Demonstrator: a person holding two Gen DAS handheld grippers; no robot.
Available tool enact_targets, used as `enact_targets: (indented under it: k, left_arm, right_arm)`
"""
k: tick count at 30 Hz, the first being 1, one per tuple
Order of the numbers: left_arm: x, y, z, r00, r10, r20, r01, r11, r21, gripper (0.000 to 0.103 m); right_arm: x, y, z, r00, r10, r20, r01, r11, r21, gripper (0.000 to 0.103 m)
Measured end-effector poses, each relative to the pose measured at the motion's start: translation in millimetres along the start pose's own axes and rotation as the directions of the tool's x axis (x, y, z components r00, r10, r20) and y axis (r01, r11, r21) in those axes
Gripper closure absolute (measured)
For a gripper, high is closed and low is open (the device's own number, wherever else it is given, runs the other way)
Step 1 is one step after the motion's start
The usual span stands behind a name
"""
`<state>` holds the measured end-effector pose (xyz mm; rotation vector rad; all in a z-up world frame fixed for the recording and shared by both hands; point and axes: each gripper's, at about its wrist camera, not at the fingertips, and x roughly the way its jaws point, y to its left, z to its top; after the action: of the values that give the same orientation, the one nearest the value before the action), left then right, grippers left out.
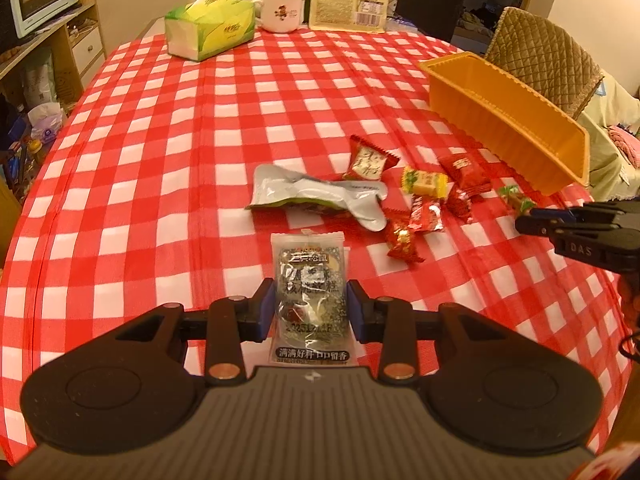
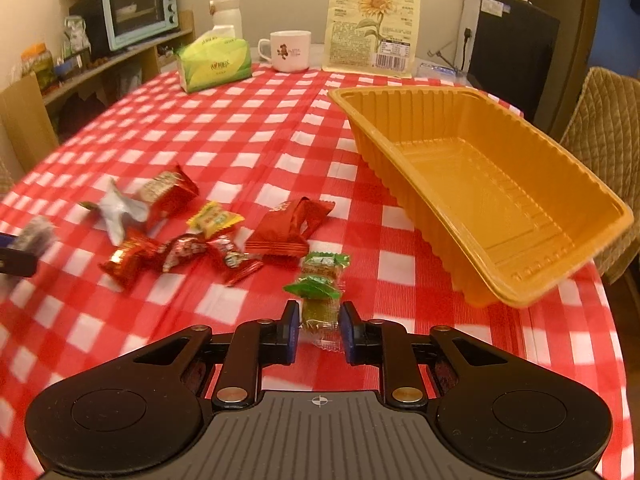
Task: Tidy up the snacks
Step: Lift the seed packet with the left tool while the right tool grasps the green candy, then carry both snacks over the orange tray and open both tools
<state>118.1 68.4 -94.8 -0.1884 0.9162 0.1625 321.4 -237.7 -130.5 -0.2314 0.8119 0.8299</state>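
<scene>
**A:** Nearest the lens, left view: left gripper (image 1: pixel 311 307) clamped on a grey-and-clear snack packet (image 1: pixel 308 280), blue pads against both its sides. The packet's bottom edge is cut off behind the gripper body; the print is partly lost to glare.

**B:** Right one?

**A:** Right gripper (image 2: pixel 319 330) is narrowed around a green-wrapped candy (image 2: pixel 319 300). The pads sit at the wrapper's edges, nearly together. The candy's clear lower tail is hard to make out against the cloth. A second green candy (image 2: pixel 325 265) lies just beyond it, touching or overlapping, can't tell which.

**B:** Tray?

**A:** Orange tray (image 2: pixel 520 184) is at the right on the red-checked tablecloth (image 2: pixel 248 128), nothing in it. Its near corner looks lifted or hangs past the table edge; can't tell. In the left view only its outer wall shows, the inside is hidden.

**B:** Loose pile?

**A:** Between the grippers, near the tray but apart from it: red packets (image 2: pixel 288 228), a yellow candy (image 2: pixel 212 218), and a crumpled silver wrapper (image 1: pixel 320 196) with its printed face turned down. In the right view the left part of the pile is motion-blurred, labels unreadable.

**B:** Far end?

**A:** Tissue pack (image 1: pixel 210 28), white mug (image 1: pixel 280 10), sunflower-seed bag (image 2: pixel 374 20). The bag's top is cropped in the left view.
</scene>
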Motion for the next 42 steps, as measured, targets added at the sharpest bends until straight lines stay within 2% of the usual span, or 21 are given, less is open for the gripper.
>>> enact_targets:
  k: [3,7,9,12,18,27,36,42]
  left_arm:
    - [-2,-7,3,1.0,-0.014,0.006,0.014,1.0,0.011,0.069]
    - [-3,-17,6,0.999,-0.032,0.008,0.032,0.999,0.028,0.069]
    - [-4,-23,7,0.999,-0.039,0.01,0.039,0.999,0.033,0.069]
    - [-5,-30,8,0.999,-0.049,0.009,0.049,0.998,0.04,0.069]
    - [-11,-47,16,0.998,-0.065,0.02,0.064,0.996,0.06,0.069]
    - [-5,-95,55,0.993,-0.104,0.051,0.095,0.984,0.149,0.069]
    - [23,-162,111,0.981,-0.172,0.089,0.148,0.962,0.229,0.069]
    - [53,-207,146,0.974,-0.21,0.09,0.181,0.95,0.256,0.069]
  right_arm:
    - [-15,1,-2,1.0,0.016,-0.007,-0.016,1.0,0.021,0.081]
    - [-19,0,-5,0.994,0.018,-0.112,-0.015,1.0,0.026,0.081]
    - [-29,-2,-6,0.993,0.066,-0.097,-0.062,0.997,0.041,0.081]
    - [-35,-2,-12,0.991,0.055,-0.119,-0.054,0.998,0.019,0.081]
    - [-63,-9,-8,0.993,0.101,-0.054,-0.098,0.993,0.059,0.081]
    - [-87,-42,16,0.996,0.08,0.04,-0.083,0.991,0.103,0.081]
    - [-93,-93,43,0.993,0.027,0.119,-0.044,0.989,0.143,0.081]
    - [-81,-127,57,0.991,0.001,0.134,-0.026,0.982,0.185,0.081]
